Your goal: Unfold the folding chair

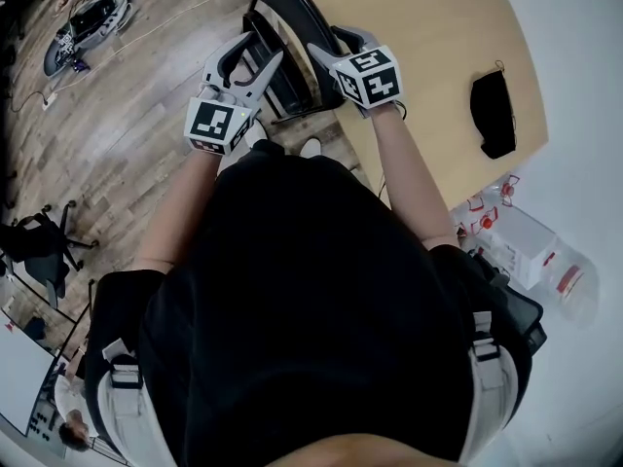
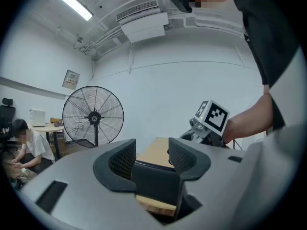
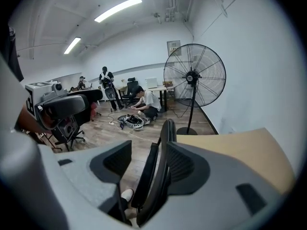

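Black folding chair [image 1: 295, 29], folded flat, stands on edge against the rim of the pale wooden table [image 1: 438, 47]. The left gripper [image 2: 151, 159] is partly closed. Its ribbed pads [image 2: 122, 159] pinch a black slab of the chair, which fills the gap between them. The right gripper [image 3: 148, 164] stands wider. Both folded panels pass between its jaws, with the right-hand pad against the outer panel and the left-hand pad clear of the inner one. The table edge bounds the chair on one side. On the other side, bare plank floor [image 1: 127, 125] lies open, running toward a pedestal fan [image 3: 194, 78] and a crouching person [image 3: 144, 102], both well apart from the chair.
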